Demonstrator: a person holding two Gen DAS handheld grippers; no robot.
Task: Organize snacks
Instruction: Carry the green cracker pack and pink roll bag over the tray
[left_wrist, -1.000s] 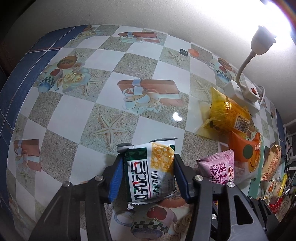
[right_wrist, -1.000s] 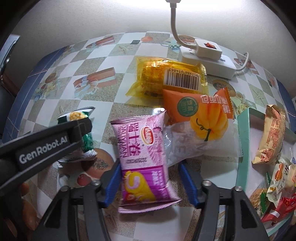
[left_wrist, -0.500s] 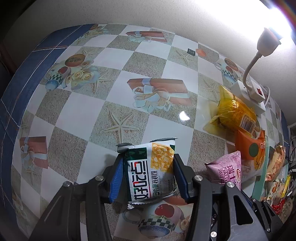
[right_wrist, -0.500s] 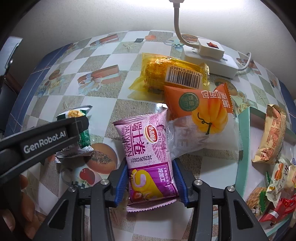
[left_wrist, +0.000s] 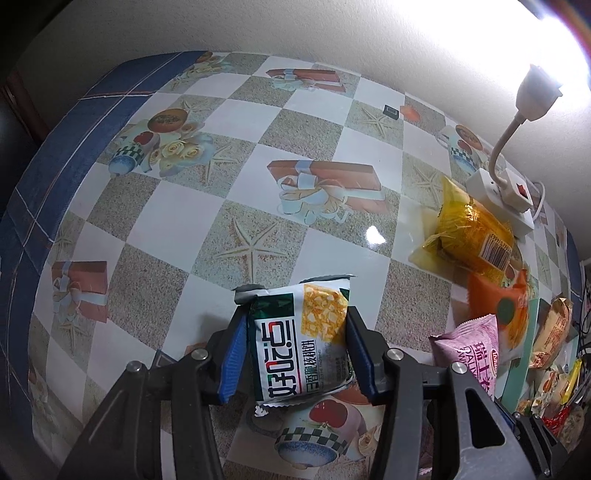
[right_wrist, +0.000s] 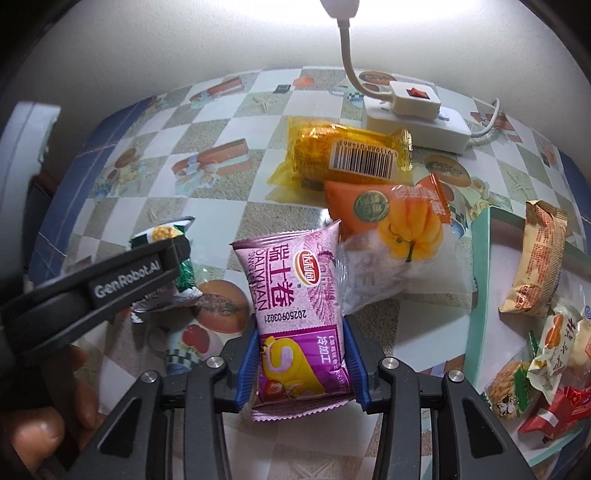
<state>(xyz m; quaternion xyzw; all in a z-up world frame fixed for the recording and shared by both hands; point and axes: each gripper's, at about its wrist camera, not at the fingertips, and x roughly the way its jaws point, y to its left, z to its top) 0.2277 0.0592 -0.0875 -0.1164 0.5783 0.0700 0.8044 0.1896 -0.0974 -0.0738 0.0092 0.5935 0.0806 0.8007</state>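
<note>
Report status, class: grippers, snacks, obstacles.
Left gripper shut on green packet. Right gripper shut on pink packet. Orange packet touches pink packet's far end; tray at right.

The tablecloth (left_wrist: 303, 236) bears everything; the left gripper (left_wrist: 295, 350) has the nut snack packet (left_wrist: 301, 343) between its fingers, and to its right the right gripper (right_wrist: 301, 363) has the swiss roll packet (right_wrist: 295, 295) between its own; beyond the swiss roll packet and to its right lies the pumpkin bun packet (right_wrist: 399, 236), touching it; behind that lies the corn packet (right_wrist: 343, 155), its edge overlapped by the pumpkin bun packet; behind the corn packet sits the power strip (right_wrist: 417, 127), a lamp (right_wrist: 347, 44) rising from it; at the far right a tray (right_wrist: 480, 280) holds a heap of further snacks (right_wrist: 539, 258).
</note>
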